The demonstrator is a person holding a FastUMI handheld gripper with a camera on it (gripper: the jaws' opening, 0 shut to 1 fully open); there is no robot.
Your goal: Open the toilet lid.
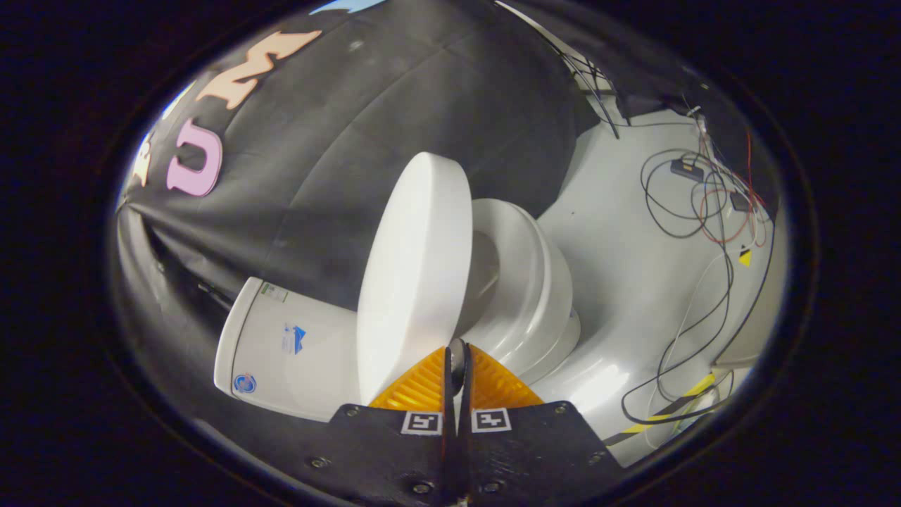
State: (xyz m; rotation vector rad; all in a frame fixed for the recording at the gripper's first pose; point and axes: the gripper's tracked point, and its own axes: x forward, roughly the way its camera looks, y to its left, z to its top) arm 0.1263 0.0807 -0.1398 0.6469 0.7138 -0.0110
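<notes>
The view is rolled sideways. A white toilet stands against the black cloth wall, with its tank [281, 345] to one side and its bowl and seat [535, 282] to the other. The white lid [415, 274] is lifted off the seat and stands steeply between seat and tank, its smooth top facing me. My gripper [456, 360] is shut, the two fingers pressed together with nothing thick between them. Their tips sit right at the lid's near rim, in the gap between lid and seat. Whether they touch the rim is hard to tell.
The toilet stands on a white floor [619, 232]. Loose black, white and red cables [704, 204] with small boxes lie on the floor beyond the bowl. A yellow-and-black tape strip [676, 401] runs near the floor's edge. Black cloth hangs behind the tank.
</notes>
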